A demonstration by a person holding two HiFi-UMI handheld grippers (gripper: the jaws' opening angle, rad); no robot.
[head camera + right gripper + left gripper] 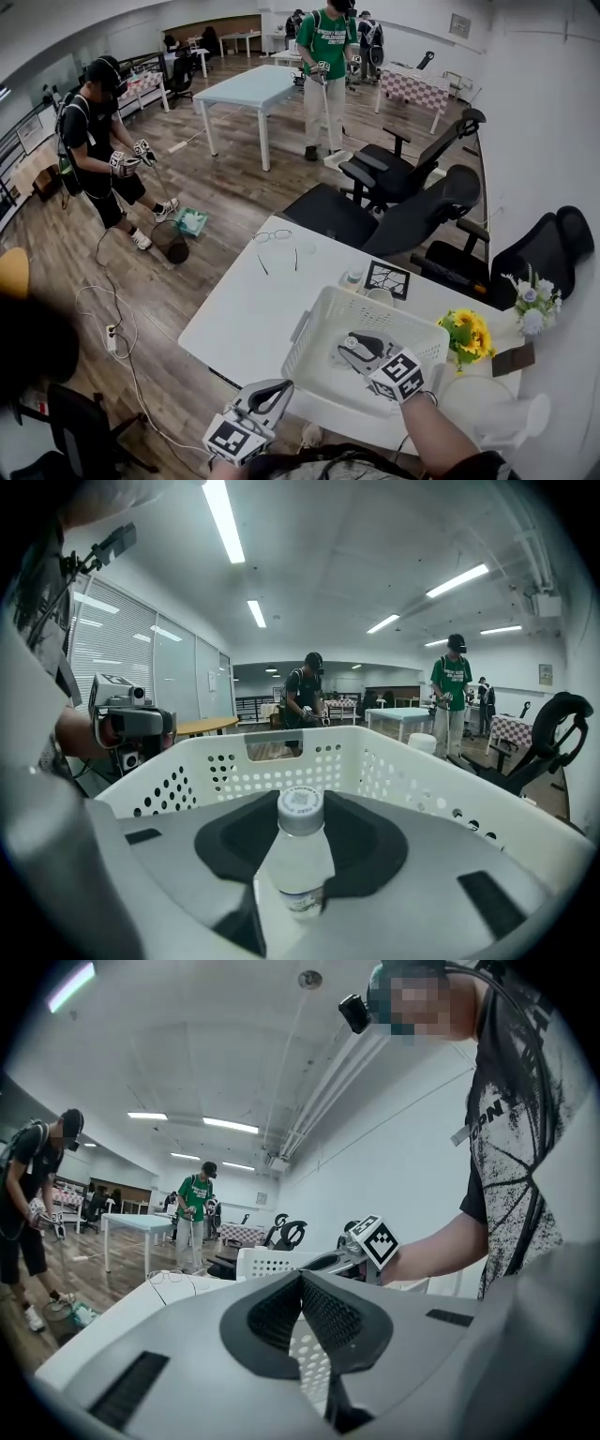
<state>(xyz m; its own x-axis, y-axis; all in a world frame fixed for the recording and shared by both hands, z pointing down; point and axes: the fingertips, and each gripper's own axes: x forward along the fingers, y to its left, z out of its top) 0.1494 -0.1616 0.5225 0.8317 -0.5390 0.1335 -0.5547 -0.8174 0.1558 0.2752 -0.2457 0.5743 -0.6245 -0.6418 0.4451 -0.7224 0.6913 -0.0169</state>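
Closest in, bottom centre, the left gripper point(272, 394) hovers just off the bench point(248, 314) edge, fingers pinched together, empty. Lower right, the right gripper point(356, 349) has its fingers clamped on a water bottle point(298, 855) inside the white basket point(323, 307).

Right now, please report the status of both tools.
Right tool shut on clear plastic bottle with white cap, inside white perforated basket. Left tool shut, empty. Nothing blocking.
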